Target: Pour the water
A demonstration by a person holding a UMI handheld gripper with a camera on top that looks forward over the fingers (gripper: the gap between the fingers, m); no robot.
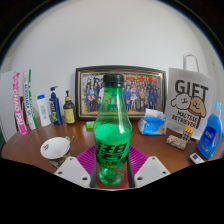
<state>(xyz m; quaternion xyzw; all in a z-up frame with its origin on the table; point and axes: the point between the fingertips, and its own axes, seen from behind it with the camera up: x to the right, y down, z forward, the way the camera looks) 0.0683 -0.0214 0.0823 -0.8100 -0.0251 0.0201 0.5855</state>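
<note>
Green bottle [112, 130] upright between fingers [146, 168], pads apparently pressing both sides, above tabletop [30, 150]. Risk: cap looks on; tilting toward white bowl [54, 148] pours nothing.

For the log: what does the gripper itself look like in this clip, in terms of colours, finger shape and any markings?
Only the front of the gripper shows. Its two fingers are pale grey-white, flat and angular, widening outward toward their base. Each carries a magenta pad on its inner face, with a ribbed or gridded texture. No cables, labels, hand or sleeve are visible.
</note>
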